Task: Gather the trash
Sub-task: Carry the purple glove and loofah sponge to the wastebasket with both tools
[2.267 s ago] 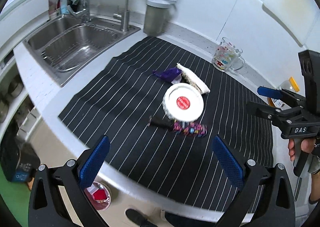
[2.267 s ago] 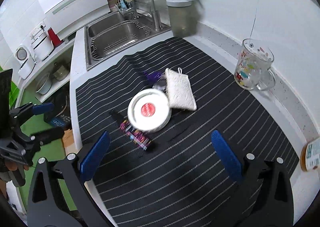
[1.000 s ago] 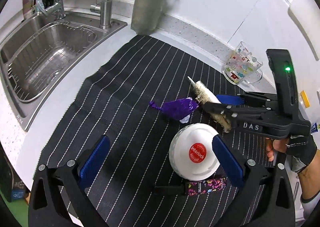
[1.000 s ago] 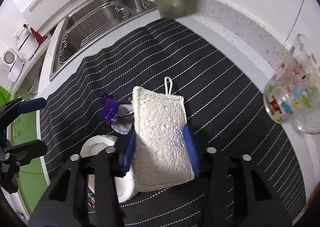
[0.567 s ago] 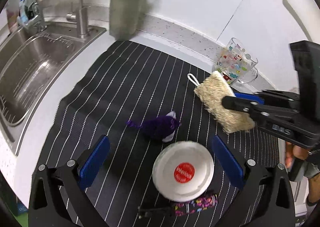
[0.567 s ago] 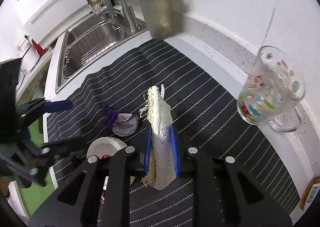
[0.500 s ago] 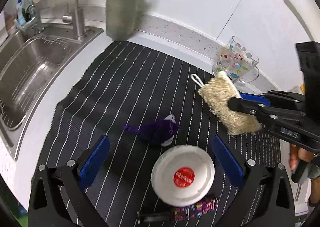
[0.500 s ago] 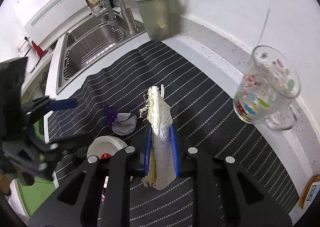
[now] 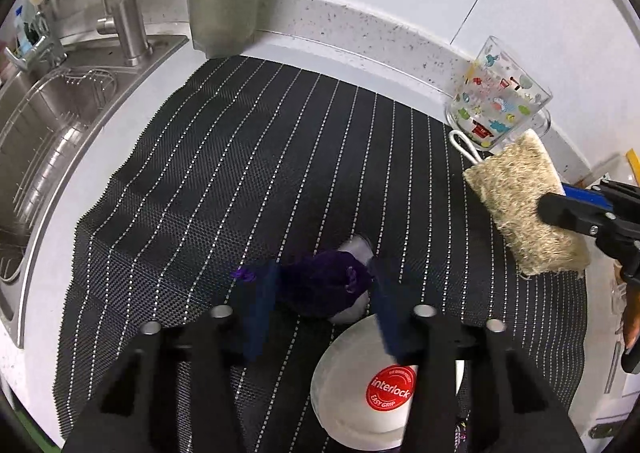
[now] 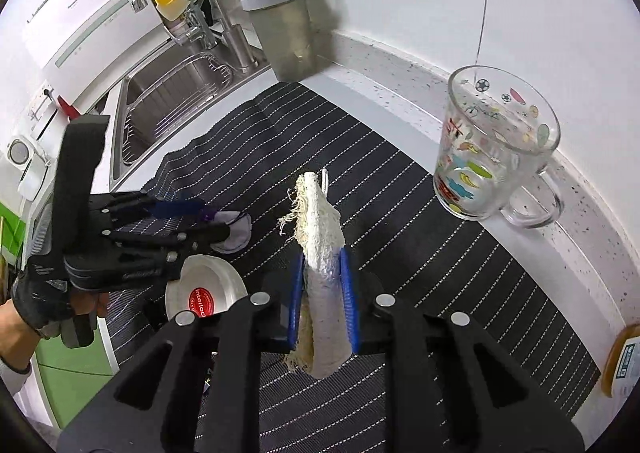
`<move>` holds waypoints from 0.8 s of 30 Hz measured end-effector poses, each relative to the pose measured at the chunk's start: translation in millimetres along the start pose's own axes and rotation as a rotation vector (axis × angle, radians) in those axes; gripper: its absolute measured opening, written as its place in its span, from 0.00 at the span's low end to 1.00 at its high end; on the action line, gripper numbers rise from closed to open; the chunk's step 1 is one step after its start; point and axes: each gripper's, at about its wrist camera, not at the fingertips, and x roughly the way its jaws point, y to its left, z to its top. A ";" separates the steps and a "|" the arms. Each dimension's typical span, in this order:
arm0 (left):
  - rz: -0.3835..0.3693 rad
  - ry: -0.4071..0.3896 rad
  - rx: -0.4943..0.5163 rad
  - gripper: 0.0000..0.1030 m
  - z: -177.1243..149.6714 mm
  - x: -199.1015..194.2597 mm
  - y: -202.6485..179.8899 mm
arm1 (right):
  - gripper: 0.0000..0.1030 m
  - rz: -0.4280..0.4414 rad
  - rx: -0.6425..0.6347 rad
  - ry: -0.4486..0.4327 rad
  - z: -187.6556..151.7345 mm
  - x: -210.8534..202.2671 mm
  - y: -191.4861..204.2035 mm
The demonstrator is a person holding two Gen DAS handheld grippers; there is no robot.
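Left wrist view: your left gripper (image 9: 320, 293) had just been closing its fingers around the purple wrapper (image 9: 320, 287) on the striped mat (image 9: 240, 173) — contact unclear.

Right wrist view: your right gripper (image 10: 322, 289) pinched the loofah pad (image 10: 322, 253) — lifted off the table.

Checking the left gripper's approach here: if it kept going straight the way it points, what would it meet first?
The purple wrapper, which already sits between the left gripper's just-closing fingers, with the striped mat right beneath. Whether the pads press it yet is unclear.
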 end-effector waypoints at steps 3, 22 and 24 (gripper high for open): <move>0.000 -0.011 0.000 0.28 1.0 -4.4 0.0 | 0.17 -0.003 -0.003 -0.004 -1.0 -2.9 0.7; 0.090 -0.177 -0.131 0.23 -75.5 -147.1 -6.3 | 0.17 0.125 -0.255 -0.047 -23.4 -60.5 88.6; 0.113 -0.193 -0.174 0.23 -99.8 -162.8 -2.6 | 0.17 0.156 -0.297 -0.040 -30.8 -63.1 108.2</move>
